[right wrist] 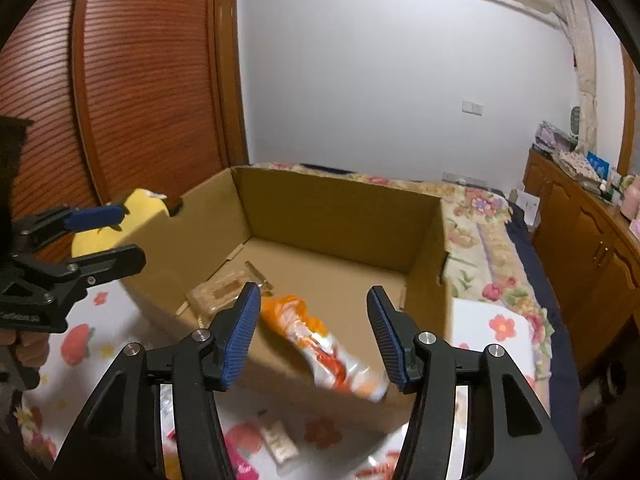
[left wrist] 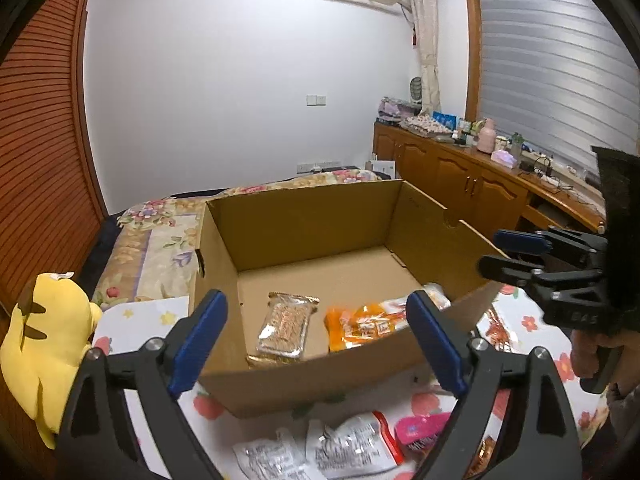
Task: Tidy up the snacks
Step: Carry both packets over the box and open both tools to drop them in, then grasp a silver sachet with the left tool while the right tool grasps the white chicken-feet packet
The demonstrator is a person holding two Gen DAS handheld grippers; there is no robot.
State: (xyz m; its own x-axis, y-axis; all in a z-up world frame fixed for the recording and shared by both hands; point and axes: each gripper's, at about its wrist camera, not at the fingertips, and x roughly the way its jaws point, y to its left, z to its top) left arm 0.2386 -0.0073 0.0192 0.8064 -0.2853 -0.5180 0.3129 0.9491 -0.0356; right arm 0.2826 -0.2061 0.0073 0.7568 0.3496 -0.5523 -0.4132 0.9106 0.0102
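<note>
Snacks are being gathered into the cardboard box [left wrist: 304, 216] on the bed: a cracker pack [left wrist: 285, 326] and an orange packet [right wrist: 320, 344] lie inside. Left tongs [left wrist: 316, 332] and right tongs [right wrist: 312, 332] both gape empty, while more wrappers [left wrist: 340, 448] wait outside.

Hardly any writing can be read here. In the left wrist view, the black body of the right gripper [left wrist: 500, 254] carries small raised characters near its lower edge that look like "845", though they are faint. The orange snack packet [left wrist: 366, 326] in the cardboard box [left wrist: 304, 216] has printed panels, and the white packets [left wrist: 320, 452] on the bed show dense print, but all of it is too small and blurred to make out.
</note>
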